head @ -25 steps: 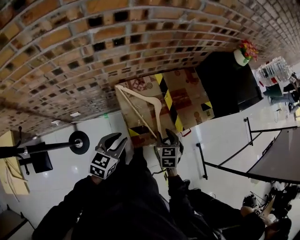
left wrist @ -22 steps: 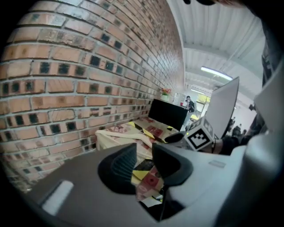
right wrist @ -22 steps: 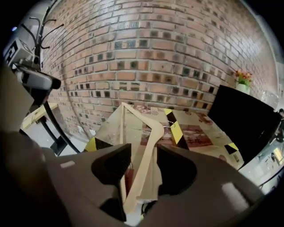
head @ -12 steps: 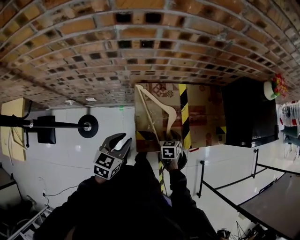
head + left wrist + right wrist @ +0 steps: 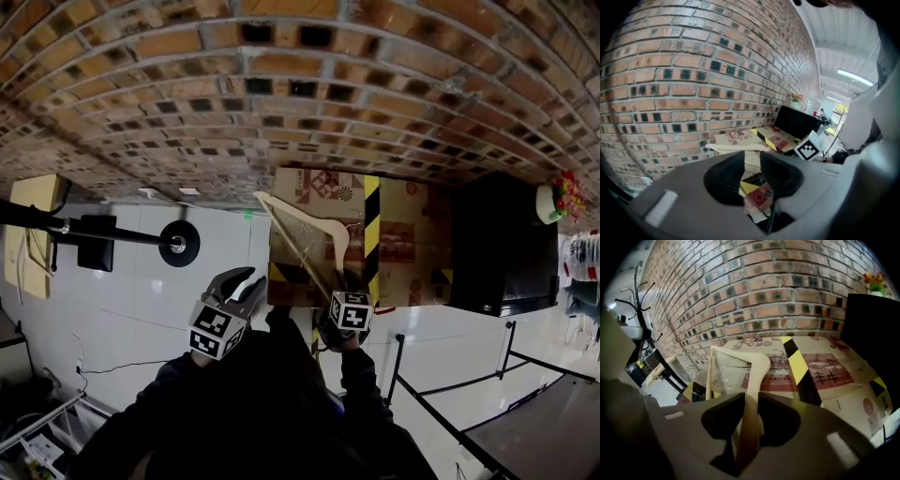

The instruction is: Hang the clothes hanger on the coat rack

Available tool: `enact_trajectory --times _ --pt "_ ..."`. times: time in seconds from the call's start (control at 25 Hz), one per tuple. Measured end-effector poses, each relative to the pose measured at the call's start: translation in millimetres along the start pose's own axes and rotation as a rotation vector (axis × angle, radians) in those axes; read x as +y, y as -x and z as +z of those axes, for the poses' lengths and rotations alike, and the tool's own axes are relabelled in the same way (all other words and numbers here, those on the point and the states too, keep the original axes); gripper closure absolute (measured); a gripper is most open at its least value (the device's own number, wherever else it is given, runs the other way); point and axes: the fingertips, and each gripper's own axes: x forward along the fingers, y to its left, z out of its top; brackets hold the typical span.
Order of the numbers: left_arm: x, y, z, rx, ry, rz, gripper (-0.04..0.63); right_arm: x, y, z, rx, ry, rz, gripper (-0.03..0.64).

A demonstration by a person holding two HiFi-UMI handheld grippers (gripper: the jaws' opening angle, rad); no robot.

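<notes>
- Your right gripper (image 5: 751,404) has dropped onto the clothes hanger (image 5: 757,364); jaws closing, clamped on its arm.
- Hanger, on the cardboard box (image 5: 412,234), now overhangs the left edge.
- Left gripper (image 5: 752,161) slightly apart, empty.

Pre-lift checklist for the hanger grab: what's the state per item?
1. Hanger arm sits between the fingers of the right gripper: ok, they are closing on it.
2. Grip firm enough to lift: cannot tell.
3. Left gripper open and empty: ok.
4. Hanger's metal hook free of the cardboard box: cannot tell.
5. Coat rack in sight, to the left in the head view: ok.
6. Hanger on the rack: not ok, not yet done.
</notes>
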Motion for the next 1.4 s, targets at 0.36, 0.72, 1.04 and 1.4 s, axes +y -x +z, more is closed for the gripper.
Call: enact_trajectory --times 0.36,0.72,1.04,1.4 --pt "-12 -3 -1 -0.032 0.038 0.018 0.488 19 40 39 -0.127 0.175 0.080 0.517" --pt "46 48 4 -0.155 0.142 0.196 0.496 109 64 130 -0.293 0.433 0.238 0.517" --pt "109 137 -28 -0.246 0.260 0.372 0.500 239 51 163 -0.318 0.631 0.416 0.517" --pt "173 250 -86 -0.334 0.382 0.562 0.505 403 41 161 -0.307 0.794 0.618 0.517"
